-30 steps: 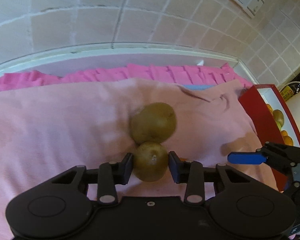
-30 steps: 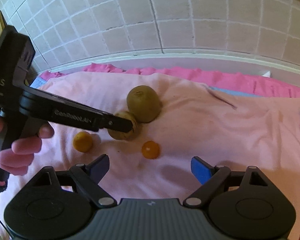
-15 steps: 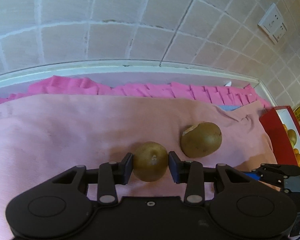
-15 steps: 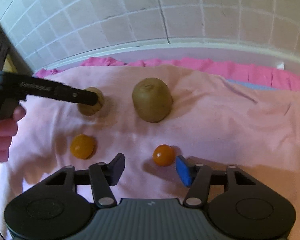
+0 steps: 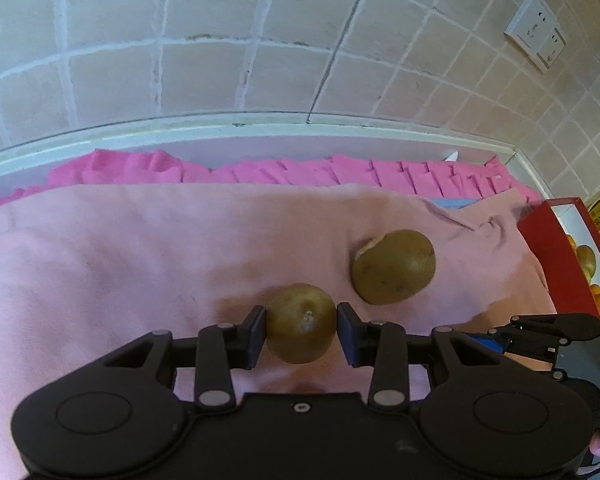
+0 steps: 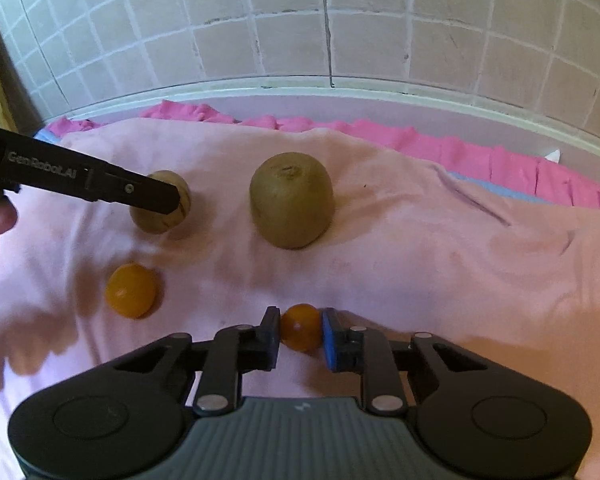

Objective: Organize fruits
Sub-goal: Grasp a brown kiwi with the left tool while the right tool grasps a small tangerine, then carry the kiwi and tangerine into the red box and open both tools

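My left gripper [image 5: 302,328] is shut on a small brown kiwi [image 5: 301,322], held low over the pink cloth [image 5: 120,248]. The same kiwi [image 6: 160,216] and left gripper fingers [image 6: 156,196] show at the left of the right wrist view. A larger kiwi [image 5: 392,266] lies on the cloth just right of it; it also shows in the right wrist view [image 6: 292,204]. My right gripper [image 6: 300,334] is shut on a small orange fruit [image 6: 300,326] on the cloth. A second orange fruit [image 6: 131,290] lies to its left.
A red box [image 5: 556,256] holding several fruits stands at the cloth's right edge. A tiled wall [image 5: 260,40] with a raised ledge runs along the back, with a wall socket [image 5: 534,28] at upper right. A bright pink cloth [image 5: 300,170] lies bunched behind.
My left gripper carried the small kiwi left, away from the larger kiwi. My right gripper moved forward and closed its wide-open fingers on the small orange fruit.
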`<action>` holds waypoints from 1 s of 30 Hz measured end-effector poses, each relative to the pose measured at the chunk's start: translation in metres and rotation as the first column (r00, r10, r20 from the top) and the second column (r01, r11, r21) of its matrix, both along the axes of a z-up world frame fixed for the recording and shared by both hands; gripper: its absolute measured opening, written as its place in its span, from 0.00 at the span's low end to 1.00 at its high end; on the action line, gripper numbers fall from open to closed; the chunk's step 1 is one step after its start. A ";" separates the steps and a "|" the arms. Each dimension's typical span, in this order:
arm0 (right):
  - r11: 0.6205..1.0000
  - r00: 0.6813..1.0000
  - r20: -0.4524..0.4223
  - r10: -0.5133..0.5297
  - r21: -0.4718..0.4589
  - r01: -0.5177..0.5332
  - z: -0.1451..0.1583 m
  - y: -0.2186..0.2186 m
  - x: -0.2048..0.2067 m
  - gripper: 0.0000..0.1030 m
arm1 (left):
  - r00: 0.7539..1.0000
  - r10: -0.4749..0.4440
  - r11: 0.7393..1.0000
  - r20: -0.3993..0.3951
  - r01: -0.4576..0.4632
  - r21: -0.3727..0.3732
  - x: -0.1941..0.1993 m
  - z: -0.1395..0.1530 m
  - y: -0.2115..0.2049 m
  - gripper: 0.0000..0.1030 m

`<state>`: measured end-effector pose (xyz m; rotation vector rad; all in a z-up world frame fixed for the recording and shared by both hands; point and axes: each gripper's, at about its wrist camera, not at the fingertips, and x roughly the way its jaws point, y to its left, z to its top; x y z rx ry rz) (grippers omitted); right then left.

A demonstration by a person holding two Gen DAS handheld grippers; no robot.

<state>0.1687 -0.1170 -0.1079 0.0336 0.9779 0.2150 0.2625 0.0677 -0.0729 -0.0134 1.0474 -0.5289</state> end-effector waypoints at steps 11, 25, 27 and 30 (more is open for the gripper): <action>0.998 0.998 0.024 -0.056 0.021 0.055 0.027 -0.035 -0.043 0.22 | 0.998 -0.061 0.998 0.036 0.061 -0.002 -0.030 0.015 -0.027 0.44; 0.986 0.977 0.145 -0.153 -0.042 0.161 0.100 -0.110 -0.115 0.22 | 0.947 -0.295 0.952 0.126 0.303 -0.045 -0.056 0.068 -0.143 0.44; 0.977 0.967 0.183 -0.179 -0.081 0.197 0.117 -0.133 -0.127 0.22 | 0.919 -0.350 0.932 0.182 0.361 -0.029 -0.060 0.089 -0.174 0.44; 0.952 0.937 0.236 -0.256 -0.108 0.287 0.143 -0.179 -0.148 0.22 | 0.874 -0.419 0.899 0.247 0.438 -0.024 -0.064 0.116 -0.223 0.44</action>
